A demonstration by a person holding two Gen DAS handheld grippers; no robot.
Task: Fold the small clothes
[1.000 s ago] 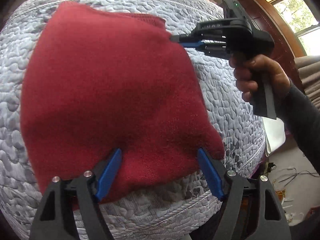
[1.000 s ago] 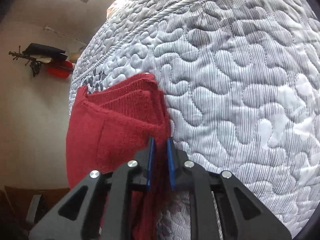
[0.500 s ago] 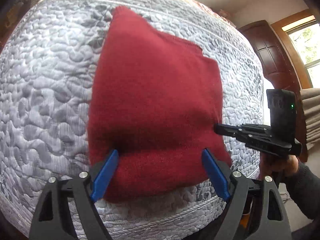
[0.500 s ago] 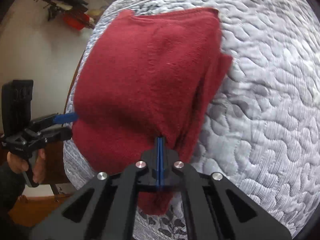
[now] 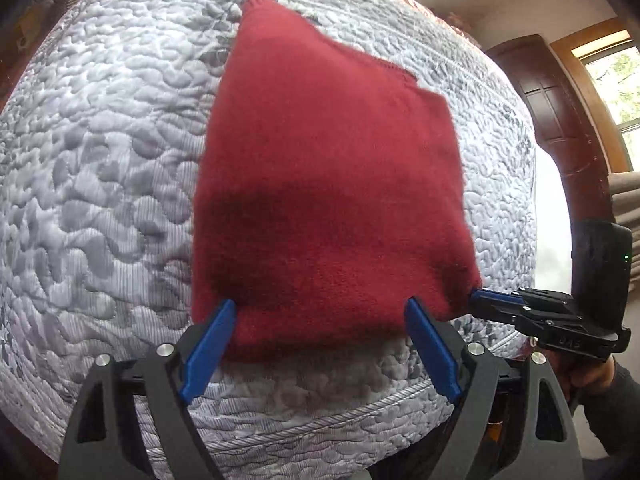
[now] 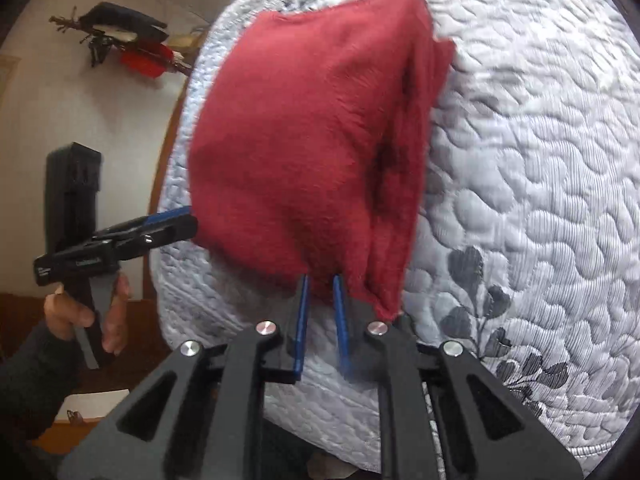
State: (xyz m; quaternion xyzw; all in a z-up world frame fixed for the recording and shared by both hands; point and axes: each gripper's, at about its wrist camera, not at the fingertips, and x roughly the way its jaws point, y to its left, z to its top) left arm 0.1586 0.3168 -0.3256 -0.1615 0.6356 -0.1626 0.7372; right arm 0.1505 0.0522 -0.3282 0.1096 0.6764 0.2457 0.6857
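From the left wrist, one folded red garment (image 5: 332,200) is lying by the near edge of the quilted bed (image 5: 100,160). The left tongs (image 5: 320,344) are gaping wide, straddling its near hem, gripping nothing. The right tongs (image 5: 478,295) are touching its right corner, tips partly hidden.

From the right wrist, the right tongs (image 6: 320,300) are standing slightly parted at the garment's (image 6: 304,132) edge; whether cloth is pinched is unclear. The left tongs (image 6: 180,220) are half hidden behind it.

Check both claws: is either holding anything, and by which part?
Seemingly nothing. The left claw stands wide open astride the near edge of the red garment; the right claw has its jaws apart at the garment's corner, with no pinch visible.
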